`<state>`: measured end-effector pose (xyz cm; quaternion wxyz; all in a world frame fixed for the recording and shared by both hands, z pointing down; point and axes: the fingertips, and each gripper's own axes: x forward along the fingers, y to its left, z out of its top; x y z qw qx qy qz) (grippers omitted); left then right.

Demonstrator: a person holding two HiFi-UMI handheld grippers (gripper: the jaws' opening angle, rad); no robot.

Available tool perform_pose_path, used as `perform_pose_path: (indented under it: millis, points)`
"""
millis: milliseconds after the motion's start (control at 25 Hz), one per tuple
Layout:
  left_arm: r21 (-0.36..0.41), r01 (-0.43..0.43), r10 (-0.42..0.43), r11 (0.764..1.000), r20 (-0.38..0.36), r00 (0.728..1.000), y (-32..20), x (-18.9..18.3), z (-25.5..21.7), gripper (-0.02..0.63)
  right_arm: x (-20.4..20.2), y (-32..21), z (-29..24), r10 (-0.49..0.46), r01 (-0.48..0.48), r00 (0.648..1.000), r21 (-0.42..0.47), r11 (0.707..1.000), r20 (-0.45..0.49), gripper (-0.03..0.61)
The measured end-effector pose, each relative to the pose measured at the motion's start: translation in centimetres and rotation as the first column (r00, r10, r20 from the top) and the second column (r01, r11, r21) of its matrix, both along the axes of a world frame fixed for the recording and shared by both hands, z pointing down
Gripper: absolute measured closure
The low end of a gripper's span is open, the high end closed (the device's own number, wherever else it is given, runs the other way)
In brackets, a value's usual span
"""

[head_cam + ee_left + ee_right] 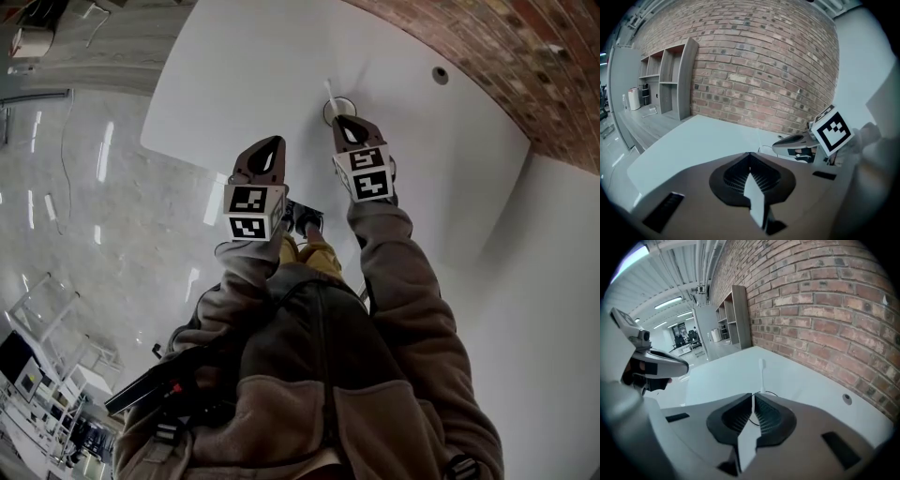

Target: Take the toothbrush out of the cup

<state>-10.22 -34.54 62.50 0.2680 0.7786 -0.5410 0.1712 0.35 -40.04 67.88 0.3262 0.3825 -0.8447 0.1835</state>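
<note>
A white toothbrush (330, 92) (761, 373) stands upright in a clear cup (328, 110) on the white table (253, 66). Only the thin rim of the cup (773, 393) shows in the right gripper view, just past the jaw tips. My right gripper (343, 120) (753, 395) is shut with nothing between its jaws. Its tips sit at the near side of the cup, and the brush rises just beyond them, slightly to their right. My left gripper (274, 142) (750, 154) hovers shut and empty, a little left of the cup and nearer to me.
A round grommet hole (440, 75) (847, 399) lies in the table to the right of the cup. A brick wall (525, 56) runs along the far side. Open shelving (665, 79) stands at the far left. The table's left edge (150, 131) drops to the floor.
</note>
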Motion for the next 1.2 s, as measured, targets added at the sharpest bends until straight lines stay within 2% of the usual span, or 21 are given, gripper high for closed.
perform_pose_path:
  millis: [280, 360, 440, 880, 1000, 1200]
  points:
    - [-0.061, 0.008, -0.009, 0.998, -0.012, 1.0, 1.4, -0.1, 2.8, 0.611, 0.2, -1.7, 4.3, -0.043, 0.035, 0.995, -0.091, 0.995, -0.087, 0.57]
    - [-0.072, 0.014, -0.015, 0.997, -0.015, 1.0, 1.7, -0.3, 3.1, 0.611, 0.0, -1.8, 4.8, -0.051, 0.039, 0.994, -0.118, 0.992, -0.102, 0.534]
    - [-0.073, 0.016, -0.017, 0.997, -0.012, 1.0, 1.6, -0.5, 3.2, 0.611, -0.2, -2.0, 5.1, -0.058, 0.044, 0.992, -0.126, 0.991, -0.109, 0.532]
    - [-0.071, 0.022, -0.021, 0.997, 0.003, 1.0, 1.4, -1.4, 3.4, 0.611, -1.0, -2.6, 6.0, -0.134, 0.108, 0.966, -0.13, 0.986, -0.219, 0.532]
    - [-0.073, 0.028, -0.028, 0.997, 0.004, 1.0, 1.6, -1.7, 3.3, 0.611, -0.9, -2.8, 6.2, -0.128, 0.099, 0.961, -0.126, 0.987, -0.246, 0.532]
    - [-0.052, 0.039, -0.039, 0.998, 0.011, 0.999, 1.7, -2.6, 2.3, 0.611, -0.9, -2.6, 3.8, -0.1, 0.093, 0.968, -0.044, 0.995, -0.229, 0.534]
